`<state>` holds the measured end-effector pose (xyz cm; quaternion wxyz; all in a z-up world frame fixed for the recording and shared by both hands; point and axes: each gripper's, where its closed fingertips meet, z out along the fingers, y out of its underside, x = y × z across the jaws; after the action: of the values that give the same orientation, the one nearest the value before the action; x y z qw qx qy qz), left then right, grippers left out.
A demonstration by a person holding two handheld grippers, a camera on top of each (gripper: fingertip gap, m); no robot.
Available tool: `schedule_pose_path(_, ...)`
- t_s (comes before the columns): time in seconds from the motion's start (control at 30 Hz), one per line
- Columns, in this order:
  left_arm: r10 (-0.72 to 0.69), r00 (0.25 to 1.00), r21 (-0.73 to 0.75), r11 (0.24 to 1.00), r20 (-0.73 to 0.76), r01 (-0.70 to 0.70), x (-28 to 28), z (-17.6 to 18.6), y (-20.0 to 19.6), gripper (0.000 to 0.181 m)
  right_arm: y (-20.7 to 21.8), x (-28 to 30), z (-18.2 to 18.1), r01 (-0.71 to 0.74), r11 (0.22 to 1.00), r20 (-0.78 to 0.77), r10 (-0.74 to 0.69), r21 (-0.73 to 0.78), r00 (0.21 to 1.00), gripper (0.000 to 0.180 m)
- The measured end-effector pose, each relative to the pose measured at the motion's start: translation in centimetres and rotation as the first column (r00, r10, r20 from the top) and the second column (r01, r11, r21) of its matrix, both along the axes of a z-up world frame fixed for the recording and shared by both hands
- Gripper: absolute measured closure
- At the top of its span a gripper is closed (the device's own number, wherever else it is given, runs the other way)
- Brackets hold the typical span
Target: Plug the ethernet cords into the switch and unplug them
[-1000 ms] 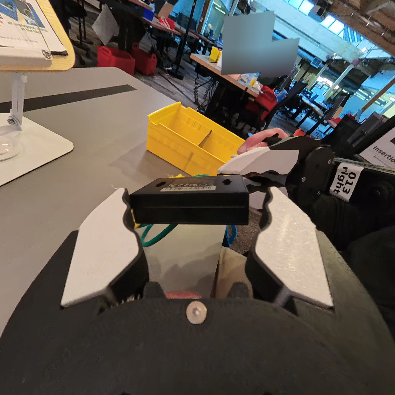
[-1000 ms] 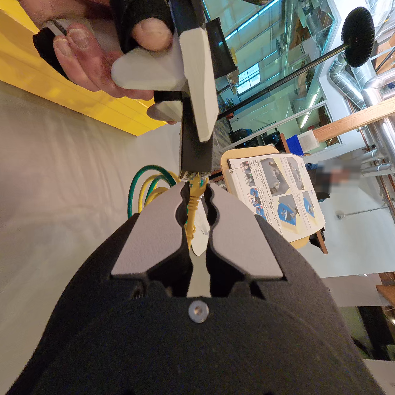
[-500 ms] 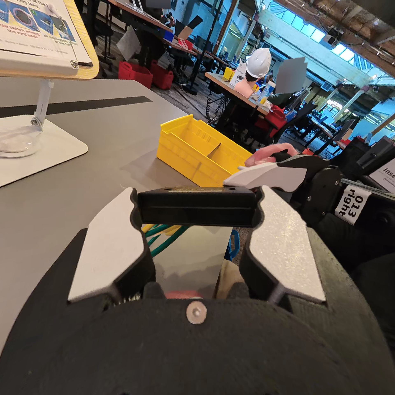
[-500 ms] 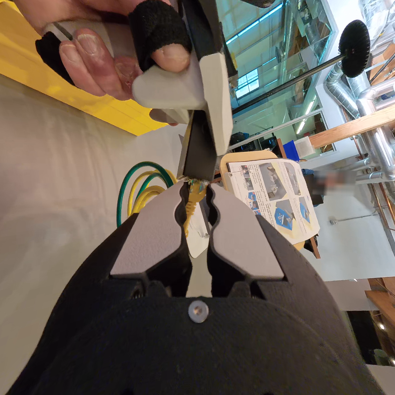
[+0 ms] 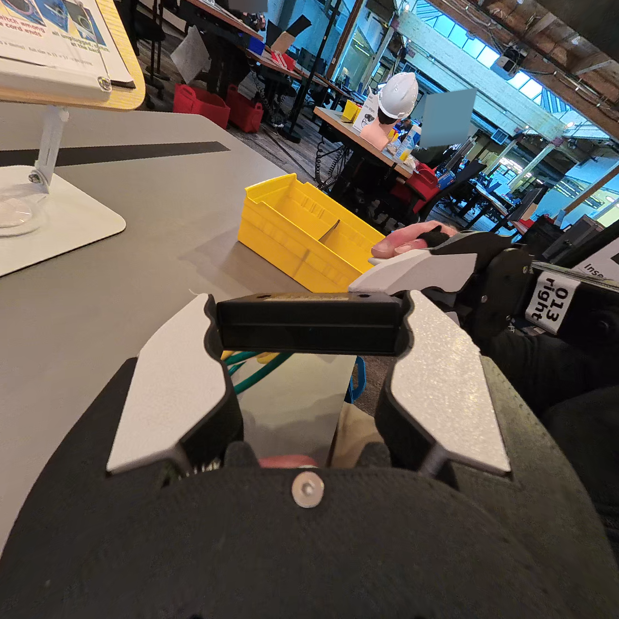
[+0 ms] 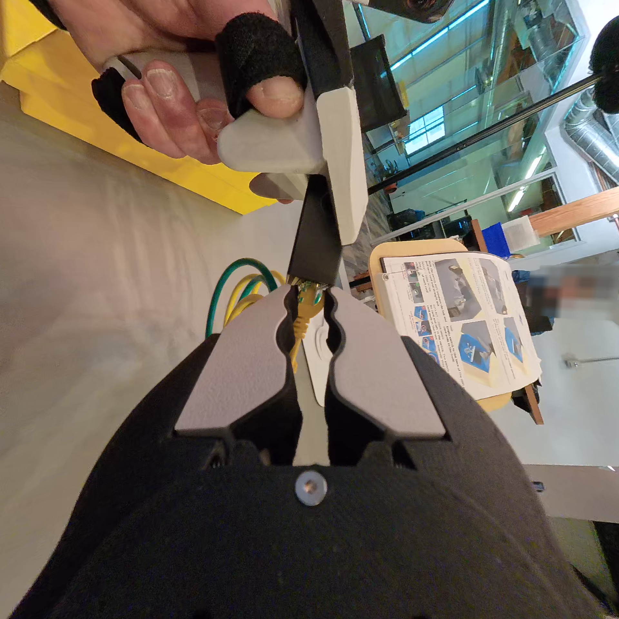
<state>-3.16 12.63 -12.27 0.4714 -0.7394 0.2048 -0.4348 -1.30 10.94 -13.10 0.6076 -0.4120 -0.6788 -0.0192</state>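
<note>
Each gripper had a matte black body with one silver screw at its centre and two pale grey, wavy-edged fingers (image 5: 174, 375). At right of the left wrist view, the right gripper (image 5: 378, 288) bore a white label; black straps wrapped the fingers of the hand (image 6: 174, 87) at upper left of the right wrist view.

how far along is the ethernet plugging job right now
Done: the left gripper has the black switch clamped and lifted off the table. In hand: the yellow cord's plug sits at a port, with the right gripper open around it. Left: the green cord hangs loose; unplugging is undone.
</note>
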Motion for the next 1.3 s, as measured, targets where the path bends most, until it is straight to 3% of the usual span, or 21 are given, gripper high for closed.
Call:
schedule_pose_path(0.33,-0.039,0.999,-0.046,0.998,0.013,0.04,0.8,-1.0,-0.3,0.08,-0.4,0.9,-0.7,-0.019,1.0,0.155,0.022,-0.021,0.988,0.167)
schedule_pose_path(0.6,-0.042,0.997,-0.061,0.997,0.066,0.046,0.7,-0.6,-0.2,0.08,-1.0,1.0,-0.9,-0.046,0.997,0.243,0.028,0.067,0.97,0.168)
schedule_pose_path(0.77,0.048,0.99,-0.044,0.998,0.132,-0.042,-1.6,0.5,1.1,0.081,0.5,1.9,0.3,0.001,1.0,0.105,0.002,-0.029,0.994,0.168)
schedule_pose_path(0.9,0.058,0.997,0.013,0.998,0.059,-0.059,-1.2,0.9,1.2,0.08,1.4,2.5,0.8,0.027,0.998,0.111,-0.021,-0.059,0.994,0.168)
schedule_pose_path(1.17,0.035,0.998,0.035,0.999,0.047,-0.036,-1.1,1.0,0.7,0.082,6.1,14.0,6.9,0.241,0.95,-0.128,-0.27,-0.2,0.954,0.166)
schedule_pose_path(1.23,-0.017,0.982,0.136,0.991,0.187,-0.008,-1.6,3.8,-0.4,0.181,7.4,17.7,7.6,0.295,0.916,-0.175,-0.348,-0.271,0.921,0.166)
schedule_pose_path(1.27,-0.008,0.978,0.123,0.992,0.209,-0.018,-2.1,4.2,-0.2,0.181,7.8,19.4,7.6,0.314,0.896,-0.19,-0.383,-0.315,0.904,0.167)
schedule_pose_path(1.3,0.028,0.994,0.111,0.993,0.109,-0.041,-2.5,3.1,0.4,0.181,8.3,21.1,7.5,0.342,0.877,-0.203,-0.423,-0.336,0.883,0.167)
